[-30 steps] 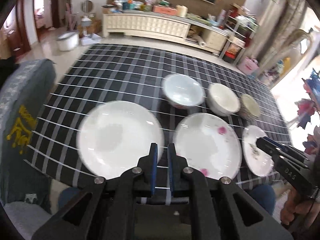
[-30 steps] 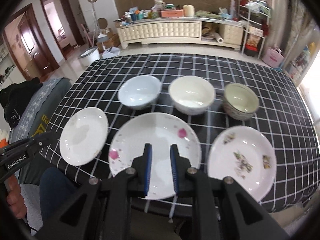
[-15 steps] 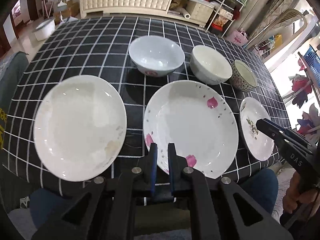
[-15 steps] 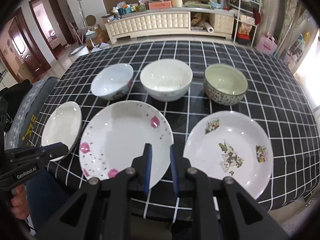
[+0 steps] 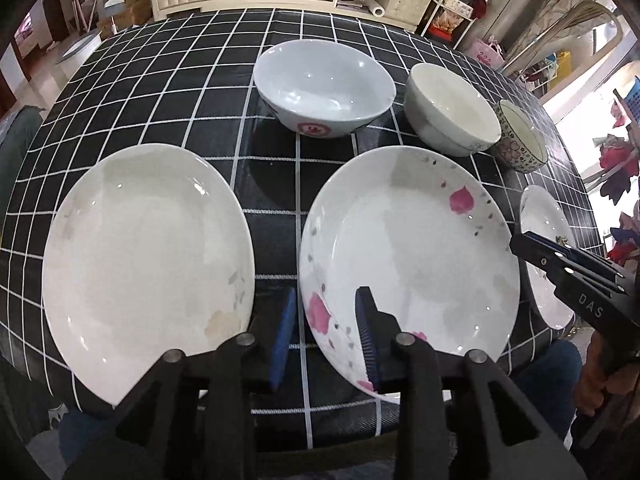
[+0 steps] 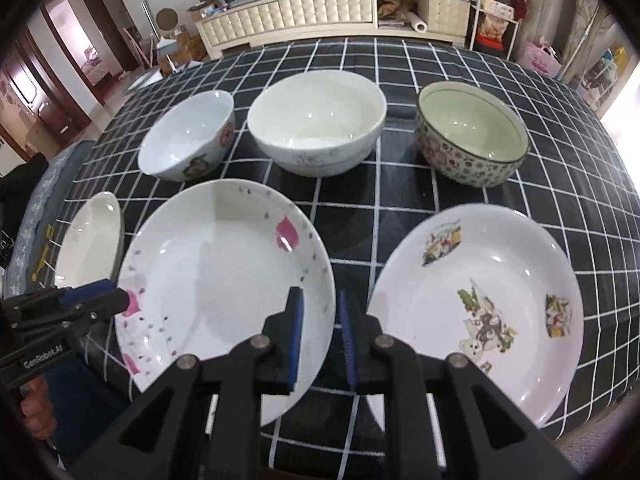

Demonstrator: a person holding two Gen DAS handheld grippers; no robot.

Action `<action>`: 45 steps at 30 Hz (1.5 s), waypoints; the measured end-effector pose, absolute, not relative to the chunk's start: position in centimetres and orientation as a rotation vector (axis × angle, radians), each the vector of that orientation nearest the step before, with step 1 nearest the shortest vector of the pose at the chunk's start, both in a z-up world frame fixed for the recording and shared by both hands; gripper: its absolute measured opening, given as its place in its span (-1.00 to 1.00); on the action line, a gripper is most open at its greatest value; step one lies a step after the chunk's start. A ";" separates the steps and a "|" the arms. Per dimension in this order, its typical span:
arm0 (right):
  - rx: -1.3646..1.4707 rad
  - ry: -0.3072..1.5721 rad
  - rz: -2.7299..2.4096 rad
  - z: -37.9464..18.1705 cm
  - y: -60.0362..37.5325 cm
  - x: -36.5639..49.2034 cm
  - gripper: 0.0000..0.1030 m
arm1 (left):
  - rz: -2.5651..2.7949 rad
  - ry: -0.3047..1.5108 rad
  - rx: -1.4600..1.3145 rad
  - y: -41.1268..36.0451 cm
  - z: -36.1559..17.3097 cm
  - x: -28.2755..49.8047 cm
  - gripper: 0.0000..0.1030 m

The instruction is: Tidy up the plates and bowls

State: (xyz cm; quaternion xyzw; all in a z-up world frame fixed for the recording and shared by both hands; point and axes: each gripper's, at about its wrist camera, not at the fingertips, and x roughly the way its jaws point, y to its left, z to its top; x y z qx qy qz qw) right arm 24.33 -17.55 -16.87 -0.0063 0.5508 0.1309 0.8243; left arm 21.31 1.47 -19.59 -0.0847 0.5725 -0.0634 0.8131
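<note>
Left gripper [image 5: 325, 322] jaws just opening; right gripper [image 6: 321, 334] slightly parted

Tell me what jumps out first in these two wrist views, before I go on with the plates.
Three plates line the near edge of the black checked tablecloth, the pink-flowered plate in the middle, with three bowls in a row behind them. The left tongs, blue pads parted, straddle that plate's near-left rim. The right tongs are poised at its right rim, beside the cartoon-print plate; neither holds anything.
</note>
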 end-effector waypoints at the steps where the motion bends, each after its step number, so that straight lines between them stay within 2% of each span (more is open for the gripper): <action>1: -0.015 1.176 0.279 -17.0 -17.4 24.5 -0.56 | -0.137 1.221 -0.181 1.5 -19.7 21.5 -0.45; 6: -0.038 1.187 0.263 -17.4 -17.0 25.0 -0.45 | -0.140 1.228 -0.181 1.9 -20.1 22.1 -0.45; 8: -0.038 1.190 0.263 -17.4 -17.1 25.2 -0.29 | -0.142 1.227 -0.182 2.0 -20.3 22.2 -0.45; 10: -0.047 1.198 0.263 -17.6 -17.1 25.3 -0.21 | -0.145 1.228 -0.181 1.9 -20.6 22.4 -0.45; 15: -0.060 1.211 0.264 -18.3 -16.6 25.7 -0.20 | -0.161 1.226 -0.174 1.5 -21.0 22.6 -0.45; 22: -0.070 1.195 0.268 -18.4 -16.2 25.9 -0.22 | -0.153 1.223 -0.114 0.6 -21.2 22.7 -0.54; 26: -0.073 1.215 0.266 -19.0 -15.8 25.9 -0.44 | -0.130 1.222 -0.114 0.8 -21.2 22.7 -0.66; 29: -0.082 1.209 0.256 -19.2 -15.9 25.8 -0.53 | -0.124 1.225 -0.133 1.2 -21.2 22.7 -0.72; 45: 0.011 1.199 0.216 -19.1 -17.3 24.8 -0.60 | -0.116 1.253 -0.110 0.8 -21.6 22.1 -0.79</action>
